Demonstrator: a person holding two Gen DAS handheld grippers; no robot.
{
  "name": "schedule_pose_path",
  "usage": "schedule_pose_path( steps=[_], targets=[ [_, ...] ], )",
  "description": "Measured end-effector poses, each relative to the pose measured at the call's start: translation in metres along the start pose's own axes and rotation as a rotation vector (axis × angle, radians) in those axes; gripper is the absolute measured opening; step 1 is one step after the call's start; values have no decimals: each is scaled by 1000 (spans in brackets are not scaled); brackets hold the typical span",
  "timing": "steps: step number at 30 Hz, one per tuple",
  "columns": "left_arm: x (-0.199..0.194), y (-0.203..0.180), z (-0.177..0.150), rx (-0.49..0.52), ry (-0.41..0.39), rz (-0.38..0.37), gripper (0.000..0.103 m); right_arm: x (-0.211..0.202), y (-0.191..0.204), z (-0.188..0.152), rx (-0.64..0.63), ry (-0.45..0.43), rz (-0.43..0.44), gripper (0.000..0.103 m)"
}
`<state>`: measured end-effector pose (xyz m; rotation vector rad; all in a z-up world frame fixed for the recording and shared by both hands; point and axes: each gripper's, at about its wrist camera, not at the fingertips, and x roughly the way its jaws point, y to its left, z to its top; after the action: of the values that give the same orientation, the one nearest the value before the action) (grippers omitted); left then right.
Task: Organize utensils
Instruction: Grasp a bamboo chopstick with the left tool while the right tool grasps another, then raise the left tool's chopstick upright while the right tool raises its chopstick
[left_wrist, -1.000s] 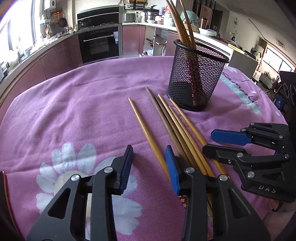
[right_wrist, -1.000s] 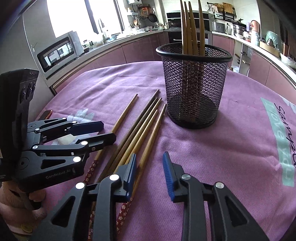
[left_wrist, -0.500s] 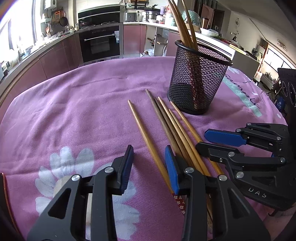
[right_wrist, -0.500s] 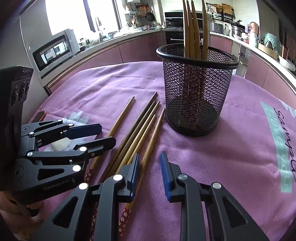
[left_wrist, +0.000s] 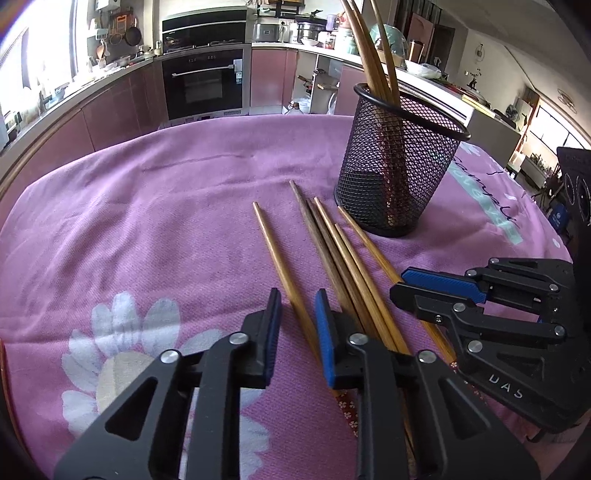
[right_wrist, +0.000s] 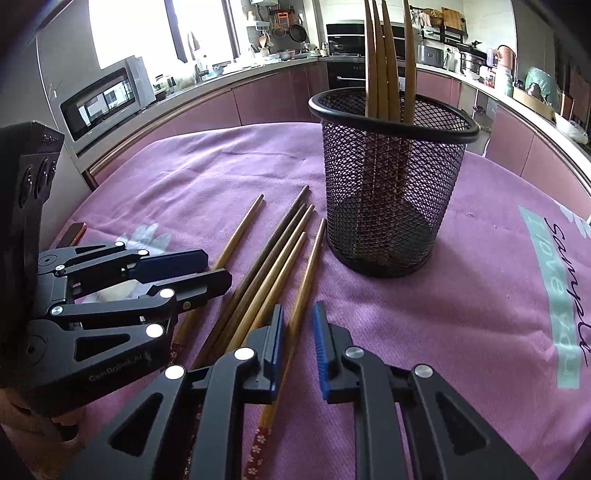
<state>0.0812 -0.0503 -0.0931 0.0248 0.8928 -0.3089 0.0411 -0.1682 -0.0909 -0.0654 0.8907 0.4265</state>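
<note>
Left gripper (left_wrist: 297, 325): jaws closing, narrow, astride lone chopstick (left_wrist: 280, 269), pads not clearly pressing. Right gripper (right_wrist: 298, 338): jaws nearly closed around rightmost chopstick (right_wrist: 306, 280). Chopsticks lie on purple cloth (left_wrist: 155, 221), tips toward 12 o'clock; mesh holder (right_wrist: 391, 199) at 1 o'clock.

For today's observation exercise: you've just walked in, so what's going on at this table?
A person is sorting chopsticks on a purple tablecloth. The left gripper has its jaws closing around the lone chopstick; the right gripper is shut on the chopstick nearest the holder. Three loose chopsticks lie between those, and several standing chopsticks are already in the mesh holder.
</note>
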Motion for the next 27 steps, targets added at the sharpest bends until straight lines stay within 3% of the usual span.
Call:
schedule_pose_path(
  steps=[9, 27],
  targets=[
    [-1, 1, -1, -31, -7, -13, 8, -3, -8, -1, 36, 2, 40, 6],
    [-21, 2, -1, -42, -50, -38, 8, -28, -12, -3, 55, -56, 127, 5]
  ],
)
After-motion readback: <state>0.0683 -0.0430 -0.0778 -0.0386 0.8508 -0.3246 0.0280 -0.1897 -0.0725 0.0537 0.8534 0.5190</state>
